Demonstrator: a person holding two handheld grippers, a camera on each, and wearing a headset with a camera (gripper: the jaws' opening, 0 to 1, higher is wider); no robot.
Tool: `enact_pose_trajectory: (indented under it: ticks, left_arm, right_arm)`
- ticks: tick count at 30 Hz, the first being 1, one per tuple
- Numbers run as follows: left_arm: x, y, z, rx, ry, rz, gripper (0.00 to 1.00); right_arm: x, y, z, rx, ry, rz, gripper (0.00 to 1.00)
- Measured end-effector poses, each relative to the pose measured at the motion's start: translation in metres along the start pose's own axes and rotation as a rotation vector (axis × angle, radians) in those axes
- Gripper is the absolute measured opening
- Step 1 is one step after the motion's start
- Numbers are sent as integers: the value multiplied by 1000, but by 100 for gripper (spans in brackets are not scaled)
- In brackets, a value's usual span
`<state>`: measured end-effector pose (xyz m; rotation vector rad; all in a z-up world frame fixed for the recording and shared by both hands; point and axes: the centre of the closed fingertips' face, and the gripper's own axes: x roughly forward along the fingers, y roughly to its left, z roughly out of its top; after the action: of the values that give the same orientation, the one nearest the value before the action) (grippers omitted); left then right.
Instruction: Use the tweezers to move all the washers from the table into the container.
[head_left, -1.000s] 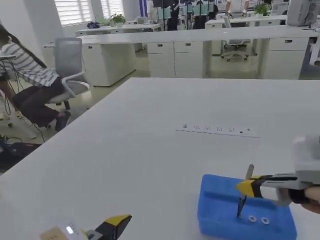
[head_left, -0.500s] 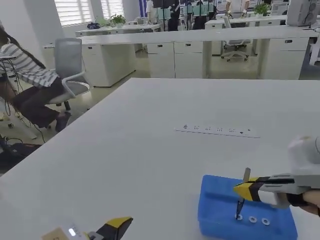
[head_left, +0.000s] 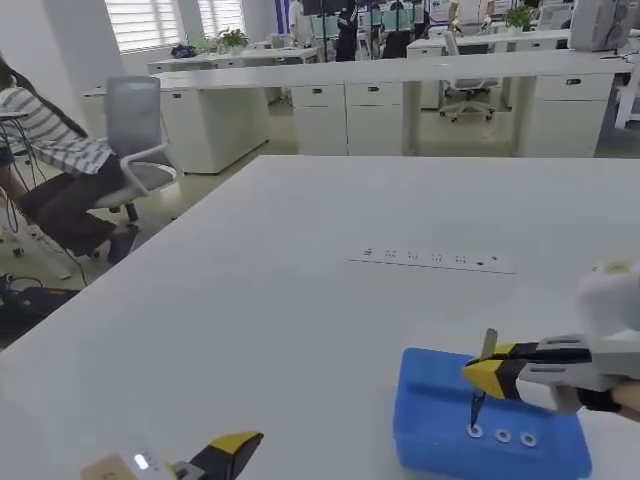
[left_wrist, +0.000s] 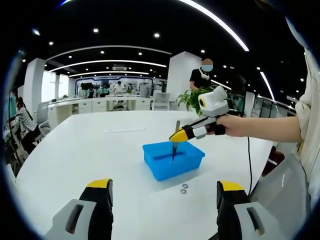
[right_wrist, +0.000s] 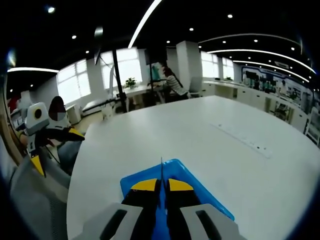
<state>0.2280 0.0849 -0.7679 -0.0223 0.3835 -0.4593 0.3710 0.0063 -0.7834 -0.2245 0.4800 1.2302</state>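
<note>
Blue plastic container (head_left: 432, 442), near right part of the white table (head_left: 250, 300), seen from my head view. My right claw (head_left: 484, 374) reaches in from the right above the container, its yellow-tipped jaws pressed together on the tweezers (head_left: 478, 410), which hang nearly upright with the points down inside the container. Three washers (head_left: 502, 436) lie in a row on the container floor; the tweezer points meet the leftmost one, though I cannot tell whether they pinch it or only touch it. In my right gripper view the tweezers show as a thin dark line rising between the closed jaws, over the blue floor.

My left claw (left_wrist: 164, 186) sits at the near left edge of the table, jaws wide apart and holding nothing. In its view, two more washers (left_wrist: 184, 189) lie on the bare table, touching or almost touching each other, just on the near side of the container, between it and my open jaws. A flat white power strip (head_left: 432, 261) lies farther back on the table, well apart from the container.
</note>
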Motion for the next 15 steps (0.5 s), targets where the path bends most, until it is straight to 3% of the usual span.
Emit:
enact_pose_trajectory:
  ticks: [15]
  left_arm:
    - [-1,-2,0,5,0,-5,87]
  right_arm:
    - [-22,37,28,-43,-82,38,2]
